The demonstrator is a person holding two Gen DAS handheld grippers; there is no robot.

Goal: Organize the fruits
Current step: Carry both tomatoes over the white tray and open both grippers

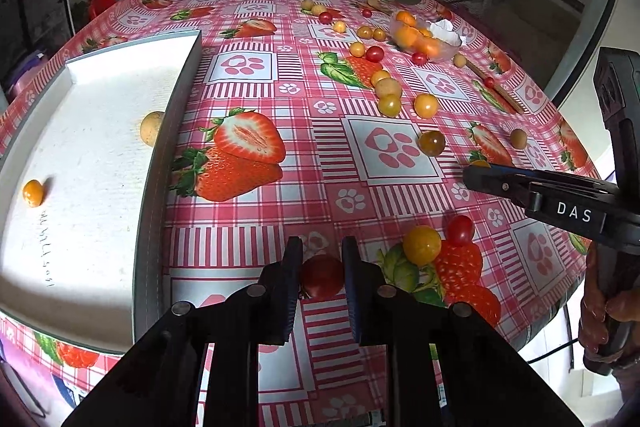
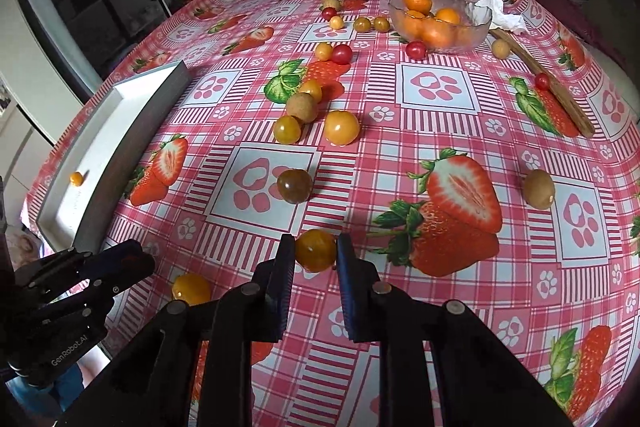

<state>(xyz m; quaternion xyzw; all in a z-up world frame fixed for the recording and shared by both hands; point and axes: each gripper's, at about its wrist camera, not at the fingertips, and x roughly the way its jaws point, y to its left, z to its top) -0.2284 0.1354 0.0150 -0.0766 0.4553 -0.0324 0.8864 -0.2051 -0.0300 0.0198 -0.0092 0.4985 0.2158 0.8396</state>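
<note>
My left gripper (image 1: pixel 321 259) is shut on a red tomato (image 1: pixel 322 277) just above the tablecloth near the front edge. My right gripper (image 2: pixel 315 255) is shut on a yellow tomato (image 2: pixel 315 250); it also shows in the left wrist view (image 1: pixel 476 173) from the side. The white tray (image 1: pixel 172 123) lies at the left and holds a small orange fruit (image 1: pixel 33 193) and a tan round fruit (image 1: pixel 151 128). Several yellow, red and tan fruits lie scattered over the table, among them a dark tomato (image 2: pixel 295 185) and a yellow one (image 1: pixel 421 245) beside a red one (image 1: pixel 460 230).
A glass bowl (image 2: pixel 476 27) of oranges stands at the far right with a crumpled white tissue (image 2: pixel 502 15) beside it. A wooden stick (image 2: pixel 548 83) lies along the right side. The left gripper (image 2: pixel 132 259) shows at the lower left of the right wrist view.
</note>
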